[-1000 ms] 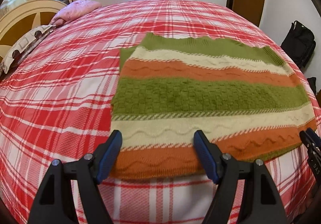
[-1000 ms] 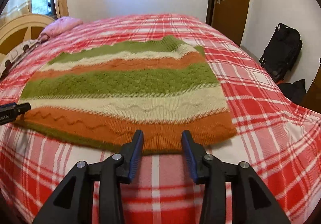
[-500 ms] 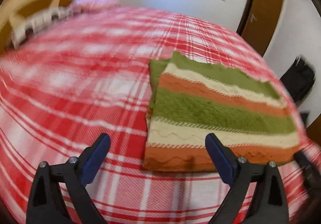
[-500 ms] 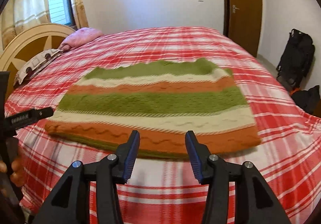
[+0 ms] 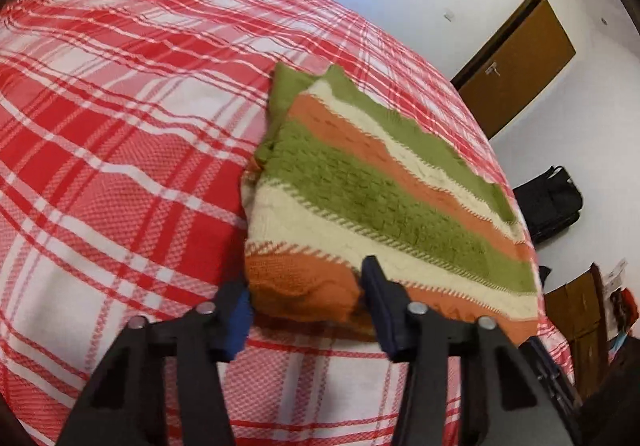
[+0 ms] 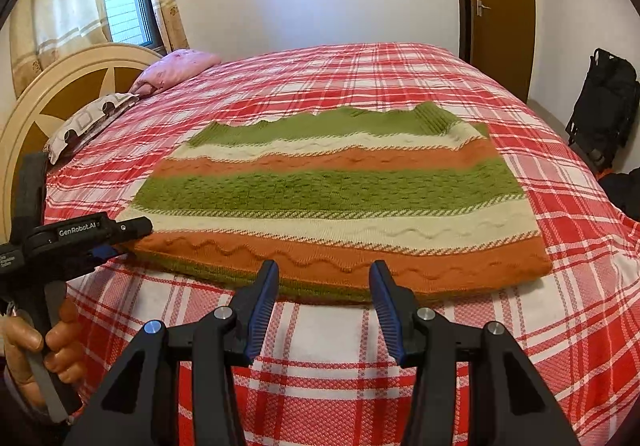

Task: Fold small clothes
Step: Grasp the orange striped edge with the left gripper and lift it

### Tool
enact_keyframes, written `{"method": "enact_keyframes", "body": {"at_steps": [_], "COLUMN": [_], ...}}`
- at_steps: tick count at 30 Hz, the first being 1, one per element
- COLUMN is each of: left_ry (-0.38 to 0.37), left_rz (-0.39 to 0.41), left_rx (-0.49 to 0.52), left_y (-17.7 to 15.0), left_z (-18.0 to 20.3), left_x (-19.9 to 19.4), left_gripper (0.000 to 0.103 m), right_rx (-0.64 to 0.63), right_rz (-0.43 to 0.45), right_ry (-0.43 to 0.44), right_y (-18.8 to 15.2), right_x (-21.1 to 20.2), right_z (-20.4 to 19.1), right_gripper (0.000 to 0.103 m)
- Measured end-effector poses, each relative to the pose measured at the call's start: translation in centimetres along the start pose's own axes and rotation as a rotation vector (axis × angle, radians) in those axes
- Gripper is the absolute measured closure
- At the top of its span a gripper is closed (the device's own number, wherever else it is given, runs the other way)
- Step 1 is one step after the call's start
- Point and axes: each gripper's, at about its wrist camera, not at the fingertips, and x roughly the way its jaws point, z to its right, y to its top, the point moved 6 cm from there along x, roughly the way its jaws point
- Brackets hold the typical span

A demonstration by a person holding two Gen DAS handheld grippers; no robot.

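Left wrist view has the left gripper [image 5: 306, 300] with jaws apart around the near corner of the striped knit sweater [image 5: 384, 202] lying flat on the plaid bed [image 5: 120, 166], right gripper [image 6: 323, 298] also open just short of its near edge, and it looks soft, thick and floppy, so I'd pinch the corners.
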Motion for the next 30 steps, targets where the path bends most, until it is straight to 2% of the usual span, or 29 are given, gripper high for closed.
{"method": "enact_keyframes", "body": {"at_steps": [1, 4, 7, 10, 12, 15, 18, 20, 21, 22, 23, 28, 30], "left_ry": [-0.007, -0.027, -0.010, 0.006, 0.006, 0.009, -0.010, -0.011, -0.015, -0.025, -0.042, -0.156, -0.170], "left_rz": [-0.003, -0.002, 0.014, 0.062, 0.076, 0.053, 0.041, 0.042, 0.042, 0.042, 0.041, -0.005, 0.004], "left_rx": [-0.004, -0.039, -0.002, 0.060, 0.071, 0.056, 0.047, 0.052, 0.047, 0.037, 0.022, -0.059, -0.076], "left_y": [0.1, 0.6, 0.4, 0.2, 0.2, 0.0, -0.2, -0.2, -0.1, 0.1, 0.5, 3.1, 4.0], "left_z": [0.0, -0.3, 0.3, 1.1, 1.1, 0.3, -0.3, -0.2, -0.3, -0.3, -0.4, -0.1, -0.1], "left_x": [0.2, 0.6, 0.5, -0.3, -0.5, 0.0, 0.4, 0.5, 0.5, 0.5, 0.7, 1.5, 1.2], "left_gripper": [0.065, 0.072, 0.078, 0.080, 0.080, 0.080, 0.079, 0.074, 0.072, 0.069, 0.067, 0.034, 0.029], "right_rx": [-0.003, -0.007, -0.001, -0.006, -0.028, -0.047, -0.042, -0.057, -0.066, -0.069, -0.067, -0.036, -0.024], "right_rz": [-0.001, 0.004, 0.010, -0.008, -0.031, -0.051, -0.055, -0.050, -0.045, -0.046, -0.049, -0.033, -0.038], "right_ry": [0.002, 0.025, 0.103, 0.190, 0.216, 0.157, 0.148, 0.121, 0.112, 0.111, 0.103, 0.083, 0.086], "right_y": [0.2, 1.8, 4.7, 7.3, 8.4, 8.4, 7.2, 6.7, 6.6, 6.7, 6.8, 7.8, 7.6], "right_x": [0.1, 0.4, 1.1, 2.8, 4.4, 6.2, 7.0, 7.4, 7.4, 7.5, 7.7, 8.6, 9.1], "right_z": [-0.1, -0.4, -1.8, -4.0, -5.7, -7.0, -7.5, -7.4, -7.3, -7.0, -6.9, -5.7, -5.5], "right_gripper": [0.054, 0.054, 0.054, 0.054, 0.054, 0.054, 0.054, 0.060, 0.080, 0.088, 0.088, 0.088, 0.088]}}
